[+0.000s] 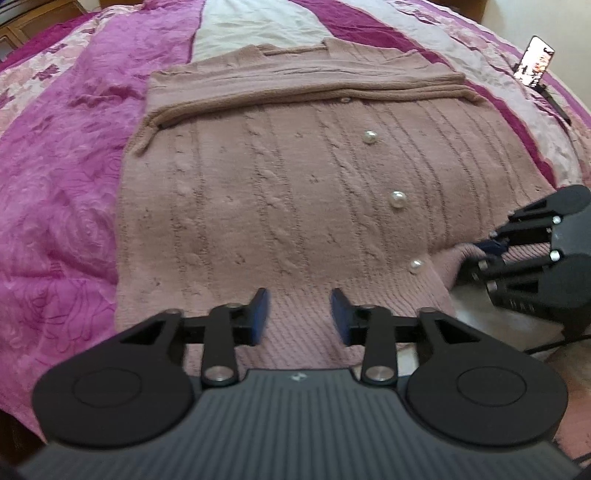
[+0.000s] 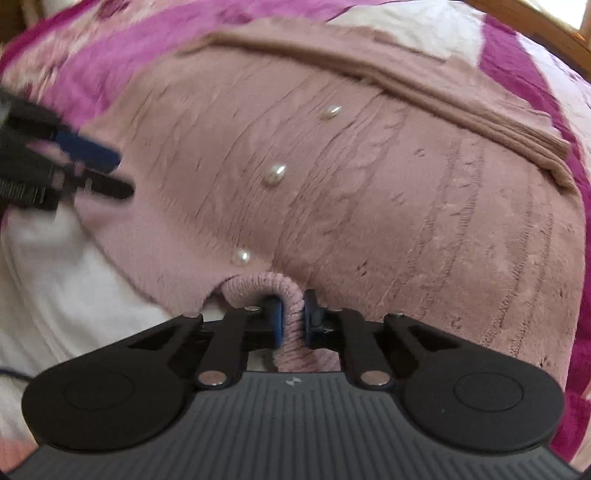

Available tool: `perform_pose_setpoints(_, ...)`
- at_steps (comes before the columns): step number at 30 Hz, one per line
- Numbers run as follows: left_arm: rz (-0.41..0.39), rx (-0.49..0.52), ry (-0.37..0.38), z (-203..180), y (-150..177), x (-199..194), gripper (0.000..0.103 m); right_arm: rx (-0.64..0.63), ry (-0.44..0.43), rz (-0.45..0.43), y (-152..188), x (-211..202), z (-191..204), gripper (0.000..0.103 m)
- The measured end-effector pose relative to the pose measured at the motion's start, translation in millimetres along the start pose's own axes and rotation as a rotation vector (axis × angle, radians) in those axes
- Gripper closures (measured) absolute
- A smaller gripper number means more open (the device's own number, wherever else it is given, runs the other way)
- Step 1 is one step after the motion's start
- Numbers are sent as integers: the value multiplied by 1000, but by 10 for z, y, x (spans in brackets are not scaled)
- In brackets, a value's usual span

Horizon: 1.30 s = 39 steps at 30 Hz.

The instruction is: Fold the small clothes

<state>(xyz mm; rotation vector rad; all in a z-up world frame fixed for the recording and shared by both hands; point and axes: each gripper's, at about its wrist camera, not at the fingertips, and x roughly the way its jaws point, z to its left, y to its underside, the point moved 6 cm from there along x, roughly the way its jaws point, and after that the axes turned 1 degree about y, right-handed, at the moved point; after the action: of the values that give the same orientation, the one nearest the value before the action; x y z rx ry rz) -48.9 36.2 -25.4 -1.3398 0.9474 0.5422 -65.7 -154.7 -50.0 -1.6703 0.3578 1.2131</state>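
Observation:
A dusty-pink cable-knit cardigan (image 1: 280, 192) with pearl buttons (image 1: 397, 199) lies flat on the bed, its sleeves folded across the chest. My left gripper (image 1: 301, 315) hovers open over the ribbed hem, with nothing between its blue pads. My right gripper (image 2: 293, 317) is shut on a pinched fold of the ribbed hem (image 2: 291, 295) near the lowest pearl button (image 2: 242, 256). The left wrist view shows the right gripper (image 1: 487, 251) at the hem's right corner. In the right wrist view, the blurred left gripper (image 2: 110, 171) stands open at the cardigan's (image 2: 388, 192) left side.
A magenta and pale pink quilted bedspread (image 1: 74, 155) covers the bed. A phone on a small stand (image 1: 533, 61) sits at the far right. White fabric (image 2: 55, 288) lies at the near edge. A wooden frame (image 2: 535, 22) runs behind.

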Motion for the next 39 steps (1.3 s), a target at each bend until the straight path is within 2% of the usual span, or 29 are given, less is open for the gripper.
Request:
perform_pose_setpoints(1,-6,3,7,-12,-1,-4,41,25,-6,-25,-19,-39,-26,92)
perform_pose_setpoints(2,-17,11,14,-32,-5,-17,39,40,-7,-48,-45,-35,-35,93)
perform_pose_setpoints(7,-29,70,48,-169,-1,-39,39,105,-11,-133,-137,-205,-117,93)
perform_pose_setpoints(16,7,187,82,-407,108,59,39,167,-15,-206,-283,-315,-215,93)
perform_pose_setpoints(20,8,224,42,-423,123,171,39,180,-17,-234,-316,-369,-209,93)
perform_pose_setpoints(24,-17,220,-21,-366,83,291,39,185,-16,-260,-296,-429,-190,93)
perform_pose_setpoints(25,-37,223,-34,-354,67,297,40,186,-12,-266,-289,-437,-183,93)
perform_pose_setpoints(27,-79,231,-40,-352,29,265,53,190,-7,-277,-277,-447,-184,93)
perform_pose_setpoints(28,-89,232,-29,-356,6,250,73,198,-9,-286,-272,-457,-190,93)
perform_pose_setpoints(29,-99,224,-11,-363,-13,217,85,206,-11,-294,-268,-466,-196,93)
perform_pose_setpoints(32,-146,221,1,-385,-77,119,91,230,-14,-323,-277,-511,-223,93)
perform_pose_setpoints(39,-257,186,-8,-368,-287,-175,94,267,-26,-423,-429,-733,-258,94)
